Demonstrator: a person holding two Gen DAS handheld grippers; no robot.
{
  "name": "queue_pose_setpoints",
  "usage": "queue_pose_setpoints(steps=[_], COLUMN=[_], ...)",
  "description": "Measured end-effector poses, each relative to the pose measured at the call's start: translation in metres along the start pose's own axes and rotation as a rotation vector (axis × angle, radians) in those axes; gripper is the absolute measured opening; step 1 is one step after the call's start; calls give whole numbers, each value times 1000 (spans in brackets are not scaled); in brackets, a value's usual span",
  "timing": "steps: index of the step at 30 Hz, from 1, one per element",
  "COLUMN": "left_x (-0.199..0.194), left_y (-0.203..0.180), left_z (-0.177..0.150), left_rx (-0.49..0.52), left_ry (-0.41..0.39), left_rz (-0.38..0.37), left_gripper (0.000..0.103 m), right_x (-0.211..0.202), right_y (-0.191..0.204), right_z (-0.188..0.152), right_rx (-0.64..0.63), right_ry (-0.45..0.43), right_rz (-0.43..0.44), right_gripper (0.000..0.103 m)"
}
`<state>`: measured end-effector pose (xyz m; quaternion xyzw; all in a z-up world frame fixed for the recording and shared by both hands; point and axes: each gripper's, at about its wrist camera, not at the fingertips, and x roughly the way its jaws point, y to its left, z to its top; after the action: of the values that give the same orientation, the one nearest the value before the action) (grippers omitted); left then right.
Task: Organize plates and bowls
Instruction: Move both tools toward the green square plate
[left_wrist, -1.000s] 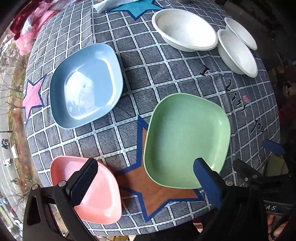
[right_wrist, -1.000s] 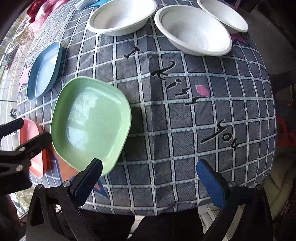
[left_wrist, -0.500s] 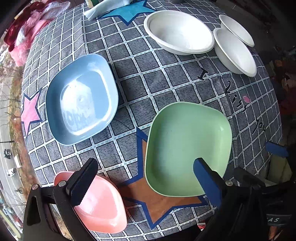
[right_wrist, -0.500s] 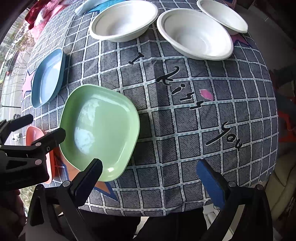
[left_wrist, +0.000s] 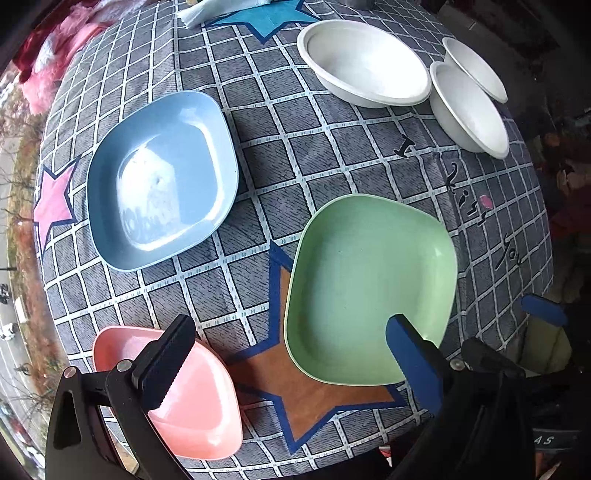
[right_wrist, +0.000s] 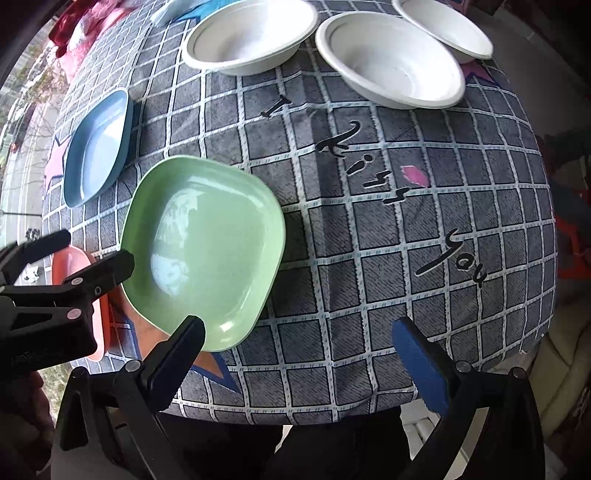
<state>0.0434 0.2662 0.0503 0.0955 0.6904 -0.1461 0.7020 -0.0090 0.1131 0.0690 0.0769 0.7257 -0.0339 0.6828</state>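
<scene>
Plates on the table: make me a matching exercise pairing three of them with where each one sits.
Things:
1. blue plate
2. green plate
3. pink plate

Places:
A. at the near table edge, under the left gripper's black finger
B. partly over the brown star
C. beside the pink star

Pairs: 1-C, 2-B, 3-A

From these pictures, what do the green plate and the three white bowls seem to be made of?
The green plate looks like smooth moulded plastic or melamine, judging by its glossy finish, soft window reflections and rounded, even rim. The white bowls look matte and slightly fibrous with a thin rolled rim, which suggests pressed paper pulp or foam disposable ware, though the pictures cannot settle which.
</scene>
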Motion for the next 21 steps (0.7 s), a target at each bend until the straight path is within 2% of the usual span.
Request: queue_pose_setpoints(steps=[7,12,17,21], left_x=[0,20,43,49], left_y=[6,4,-9,-34], left_z=[-4,0,-3,-17], left_rx=[2,27,9,66], left_ry=[-2,34,110,141], left_rz=[13,12,-143,-225], left_gripper=[103,103,103,103], right_x=[-10,-14,-25,-32], right_y=[-30,-42,-56,-74], right_z=[5,5,3,-1], right_rx=[121,135,122,160], right_ry=[-6,5,5,-6], right_rz=[21,24,21,25], right_gripper=[102,102,102,102])
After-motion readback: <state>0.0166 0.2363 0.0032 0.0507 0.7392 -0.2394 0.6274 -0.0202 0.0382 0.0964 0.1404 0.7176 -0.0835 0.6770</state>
